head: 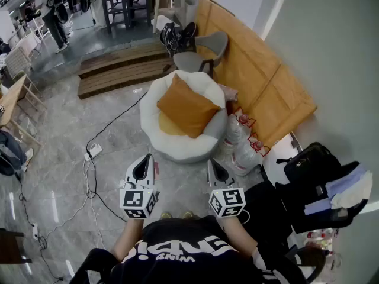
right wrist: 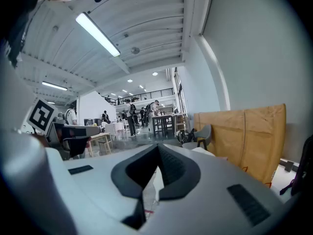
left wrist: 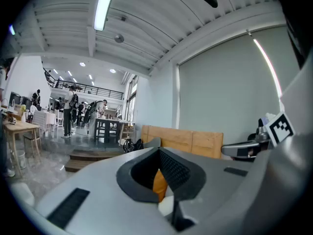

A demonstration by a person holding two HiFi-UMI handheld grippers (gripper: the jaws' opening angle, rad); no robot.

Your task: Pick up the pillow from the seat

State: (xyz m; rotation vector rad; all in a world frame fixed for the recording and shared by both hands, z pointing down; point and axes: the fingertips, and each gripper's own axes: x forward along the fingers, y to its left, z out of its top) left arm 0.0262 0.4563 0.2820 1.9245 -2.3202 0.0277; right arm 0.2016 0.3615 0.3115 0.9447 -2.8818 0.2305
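An orange square pillow (head: 186, 106) lies tilted on a round white seat (head: 177, 148) in the middle of the head view. Both grippers hover side by side over the floor, short of the seat's near edge and touching nothing. My left gripper (head: 147, 158) is shut and empty, and so is my right gripper (head: 212, 162). In the left gripper view a strip of the pillow (left wrist: 159, 184) shows in the slit behind the closed jaws of that gripper (left wrist: 159, 151). The right gripper (right wrist: 157, 147) points past the seat's white edge (right wrist: 205, 152).
A grey chair (head: 204, 49) stands behind the seat. Orange-brown boards (head: 260, 81) lean on the wall at right. Clear bags with red print (head: 241, 139) sit by the seat's right side. A power strip with cables (head: 93, 152) lies on the floor at left. Wooden steps (head: 118, 70) lie farther back.
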